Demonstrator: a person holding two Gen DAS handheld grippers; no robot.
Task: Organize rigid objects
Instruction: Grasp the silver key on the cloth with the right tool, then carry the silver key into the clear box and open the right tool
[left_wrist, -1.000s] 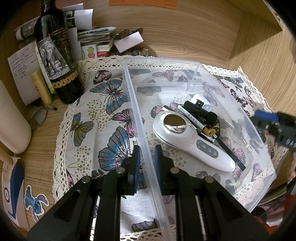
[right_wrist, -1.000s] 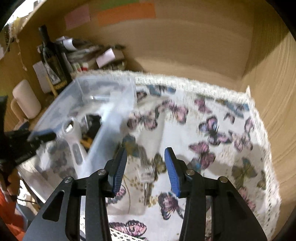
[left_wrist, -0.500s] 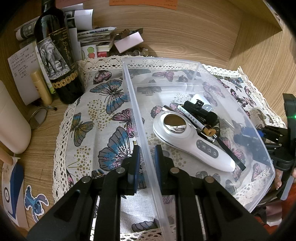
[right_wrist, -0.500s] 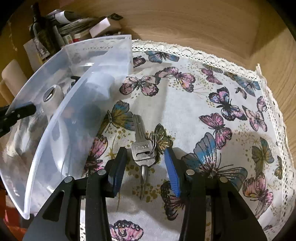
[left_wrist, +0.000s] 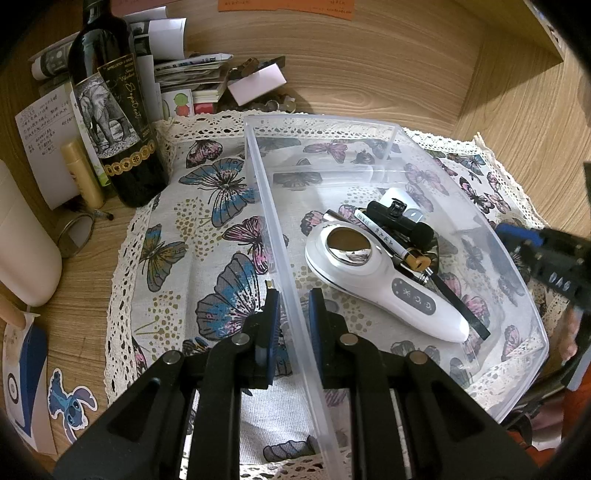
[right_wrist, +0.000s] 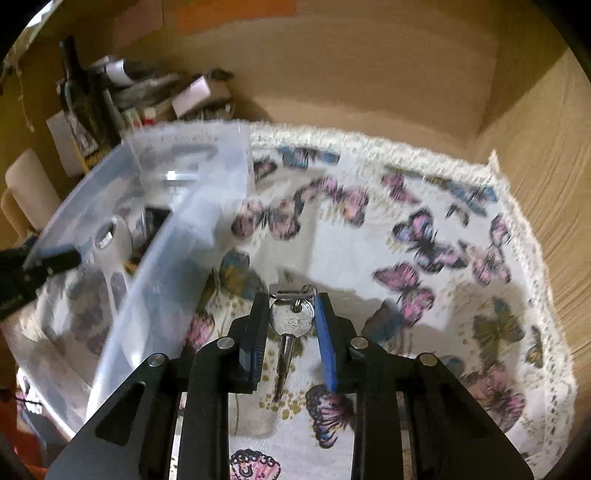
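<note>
My right claw (right_wrist: 291, 317) has just been closing and now pinches the round head of a bunch of keys (right_wrist: 291, 321), blades hanging toward the butterfly cloth (right_wrist: 369, 236), just right of the clear plastic bin (left_wrist: 480, 384). My left claw (left_wrist: 293, 314) is clamped on the bin's left wall. Inside the bin lie a white handheld device (left_wrist: 373, 280) and a black clip (left_wrist: 399, 221).
</note>
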